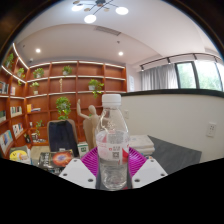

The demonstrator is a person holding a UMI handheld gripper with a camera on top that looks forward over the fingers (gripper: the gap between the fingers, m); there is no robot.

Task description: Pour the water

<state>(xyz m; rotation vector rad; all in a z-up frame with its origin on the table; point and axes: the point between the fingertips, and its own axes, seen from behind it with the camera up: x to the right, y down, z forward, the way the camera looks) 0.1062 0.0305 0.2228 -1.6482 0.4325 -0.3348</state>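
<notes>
A clear plastic water bottle (113,140) with a white cap is seen upright between the fingers (113,168). Both magenta pads (91,160) are pressed against its sides, so the bottle is gripped and held up in front of the camera. A label band is wrapped around its middle; the water level cannot be read.

Beyond the bottle, wooden wall shelves (60,90) with potted plants and books are noted. A cluttered surface (45,155) lies low beside the fingers, items on it too small to tell. A window with curtains (155,77) is seen on the far side. Ceiling lights (100,13) are lit overhead.
</notes>
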